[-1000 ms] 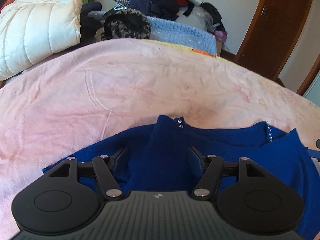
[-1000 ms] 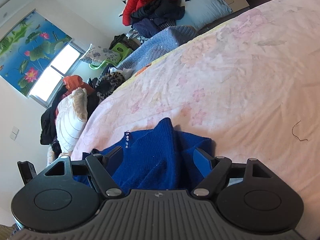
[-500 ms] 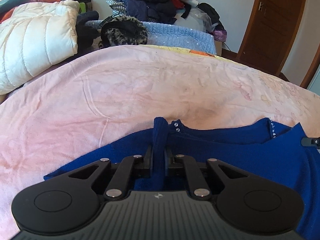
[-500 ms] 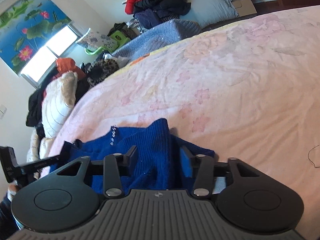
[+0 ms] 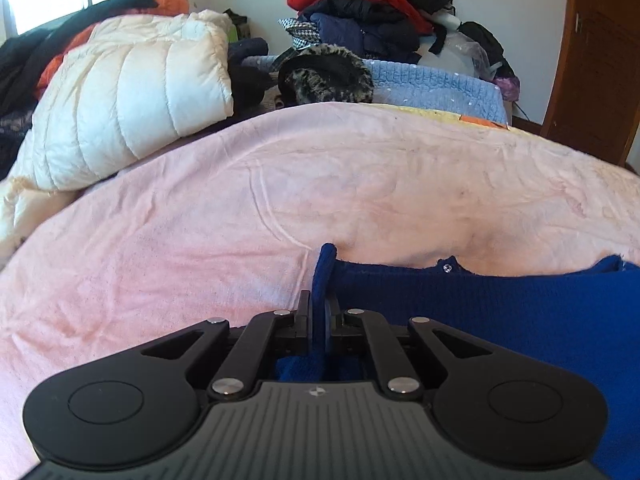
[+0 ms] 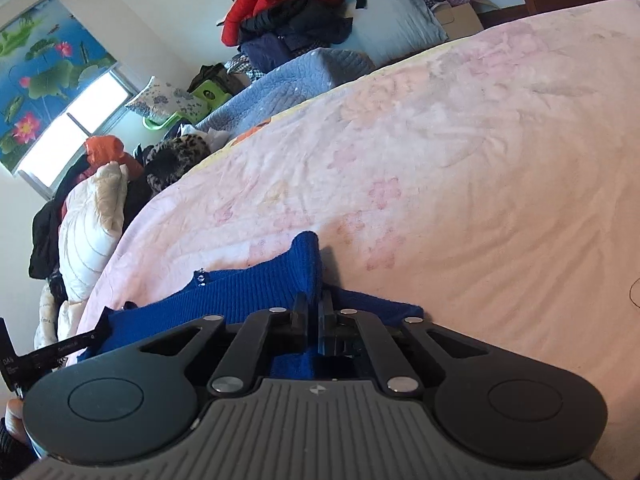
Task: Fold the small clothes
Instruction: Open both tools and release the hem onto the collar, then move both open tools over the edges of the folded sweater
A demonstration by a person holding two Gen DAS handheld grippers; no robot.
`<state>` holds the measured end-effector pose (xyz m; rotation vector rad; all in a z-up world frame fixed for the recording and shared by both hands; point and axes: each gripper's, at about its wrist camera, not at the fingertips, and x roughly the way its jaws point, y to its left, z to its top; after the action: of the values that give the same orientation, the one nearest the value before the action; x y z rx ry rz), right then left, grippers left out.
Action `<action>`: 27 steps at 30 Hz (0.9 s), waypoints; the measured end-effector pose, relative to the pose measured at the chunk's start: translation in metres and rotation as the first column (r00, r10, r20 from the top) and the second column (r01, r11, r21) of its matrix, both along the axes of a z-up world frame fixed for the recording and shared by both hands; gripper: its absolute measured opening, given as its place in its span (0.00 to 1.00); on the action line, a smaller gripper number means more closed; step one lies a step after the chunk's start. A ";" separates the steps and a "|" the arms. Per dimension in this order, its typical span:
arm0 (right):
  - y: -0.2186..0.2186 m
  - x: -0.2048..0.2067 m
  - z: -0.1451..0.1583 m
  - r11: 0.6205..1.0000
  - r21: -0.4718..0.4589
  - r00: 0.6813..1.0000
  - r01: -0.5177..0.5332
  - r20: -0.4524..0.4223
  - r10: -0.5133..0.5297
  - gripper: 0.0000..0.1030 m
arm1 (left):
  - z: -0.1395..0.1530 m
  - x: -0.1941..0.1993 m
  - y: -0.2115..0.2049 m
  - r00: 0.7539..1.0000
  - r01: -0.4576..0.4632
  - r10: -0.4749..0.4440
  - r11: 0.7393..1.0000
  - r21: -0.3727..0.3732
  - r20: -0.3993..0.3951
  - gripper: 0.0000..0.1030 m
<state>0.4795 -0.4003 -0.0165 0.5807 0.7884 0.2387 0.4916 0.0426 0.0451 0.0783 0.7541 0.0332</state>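
Observation:
A small blue knitted sweater (image 5: 500,304) lies on the pink bed sheet (image 5: 280,200). My left gripper (image 5: 320,312) is shut on a pinched fold at the sweater's left edge, which stands up between the fingers. My right gripper (image 6: 314,312) is shut on a raised fold at the sweater's (image 6: 248,292) right edge. The cloth stretches between the two grippers. The left gripper's body shows at the lower left of the right wrist view (image 6: 44,356).
A white puffer jacket (image 5: 120,104) lies at the bed's left edge. A heap of clothes (image 5: 360,16) and a light blue quilt (image 5: 432,84) stand beyond the bed's far edge. A brown wooden door (image 5: 600,60) is at the right. Pink sheet (image 6: 480,160) extends to the right.
Both grippers went from open around the sweater's edges to shut on pinched folds. The views have tilted and the sweater's edges are lifted and pulled taut.

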 end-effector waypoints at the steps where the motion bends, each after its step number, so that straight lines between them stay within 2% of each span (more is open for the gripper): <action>1: -0.001 -0.001 0.000 1.000 0.005 1.000 0.002 0.002 -0.002 0.11 | 0.002 -0.003 -0.004 1.000 0.011 -0.011 1.000 0.025 0.002 0.07; 2: -0.002 -0.003 0.000 1.000 0.026 1.000 0.003 -0.004 -0.003 0.20 | 0.006 -0.007 -0.004 1.000 0.016 -0.016 1.000 0.026 0.001 0.07; 3: -0.006 -0.007 0.003 0.998 0.057 1.000 0.012 -0.014 -0.011 0.33 | 0.013 -0.013 -0.001 1.000 0.014 -0.014 1.000 0.005 0.000 0.07; 5: -0.011 -0.022 0.015 0.995 0.093 1.000 0.025 0.001 -0.026 0.51 | 0.027 -0.031 0.007 1.000 0.001 0.000 0.999 -0.036 0.009 0.07; 6: -0.014 -0.034 0.024 0.995 0.096 0.999 0.018 0.033 -0.021 0.56 | 0.034 -0.047 0.012 1.000 -0.006 0.007 0.999 -0.051 0.028 0.08; 8: -0.016 -0.066 0.038 0.998 0.059 0.997 -0.019 0.076 0.015 0.56 | 0.041 -0.082 0.024 0.996 -0.030 0.037 0.996 -0.084 0.077 0.10; 9: -0.016 -0.083 0.043 0.999 0.034 0.996 -0.031 0.088 0.028 0.56 | 0.041 -0.104 0.031 0.994 -0.045 0.054 0.995 -0.091 0.095 0.20; 10: -0.016 -0.101 0.045 0.999 0.009 0.995 -0.039 0.096 0.038 0.56 | 0.038 -0.123 0.036 0.993 -0.055 0.064 0.995 -0.088 0.103 0.39; 11: -0.017 -0.118 0.045 0.999 -0.014 0.994 -0.052 0.094 0.053 0.56 | 0.033 -0.140 0.040 0.991 -0.075 0.082 0.994 -0.077 0.102 0.50; 12: -0.018 -0.136 0.044 0.998 -0.038 0.995 -0.057 0.079 0.060 0.56 | 0.026 -0.158 0.045 0.989 -0.102 0.108 0.993 -0.066 0.097 0.68; 13: -0.017 -0.153 0.039 0.996 -0.061 0.996 -0.066 0.050 0.069 0.56 | 0.020 -0.172 0.048 0.989 -0.112 0.117 0.992 -0.061 0.090 0.70; 16: -0.009 -0.185 0.021 0.993 -0.040 0.994 -0.112 -0.016 0.111 0.52 | 0.003 -0.193 0.052 0.995 -0.099 0.100 0.994 -0.055 0.008 0.70; 17: -0.005 -0.192 0.019 0.992 -0.044 0.993 -0.119 -0.004 0.119 0.51 | -0.001 -0.195 0.050 0.996 -0.087 0.086 0.994 -0.065 -0.017 0.70; 18: 0.002 -0.198 0.020 0.990 -0.056 0.991 -0.133 0.008 0.134 0.46 | -0.002 -0.196 0.050 0.997 -0.080 0.079 0.993 -0.088 -0.021 0.70; 19: 0.006 -0.198 0.020 0.988 -0.054 0.989 -0.146 0.001 0.146 0.38 | -0.002 -0.195 0.048 0.997 -0.067 0.064 0.991 -0.116 -0.033 0.68; 20: 0.011 -0.197 0.020 0.985 -0.028 0.986 -0.169 -0.007 0.168 0.10 | -0.002 -0.192 0.047 0.998 -0.052 0.044 0.987 -0.153 -0.053 0.68; 21: 0.015 -0.194 0.019 0.982 -0.004 0.982 -0.188 -0.016 0.188 0.09 | -0.002 -0.190 0.045 0.997 -0.038 0.026 0.981 -0.191 -0.067 0.49; 22: 0.020 -0.192 0.019 0.980 -0.004 0.979 -0.201 -0.023 0.201 0.09 | -0.001 -0.188 0.044 0.997 -0.023 0.007 0.977 -0.214 -0.076 0.23; 23: 0.024 -0.189 0.019 0.977 -0.018 0.976 -0.213 -0.037 0.213 0.09 | 0.002 -0.186 0.042 0.996 -0.015 -0.007 0.973 -0.230 -0.094 0.15; 25: 0.026 -0.189 0.028 0.975 -0.038 0.976 -0.217 -0.033 0.216 0.09 | 0.008 -0.187 0.042 0.995 -0.029 0.007 0.977 -0.212 -0.104 0.11; 27: 0.020 -0.200 0.051 0.977 -0.076 0.978 -0.201 0.046 0.204 0.08 | 0.010 -0.188 0.045 0.995 -0.015 -0.005 0.980 -0.199 -0.101 0.11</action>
<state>0.2795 -0.3803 0.0349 0.4252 0.8009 0.4107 0.3032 0.0871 0.0547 -0.1145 0.8547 -0.0418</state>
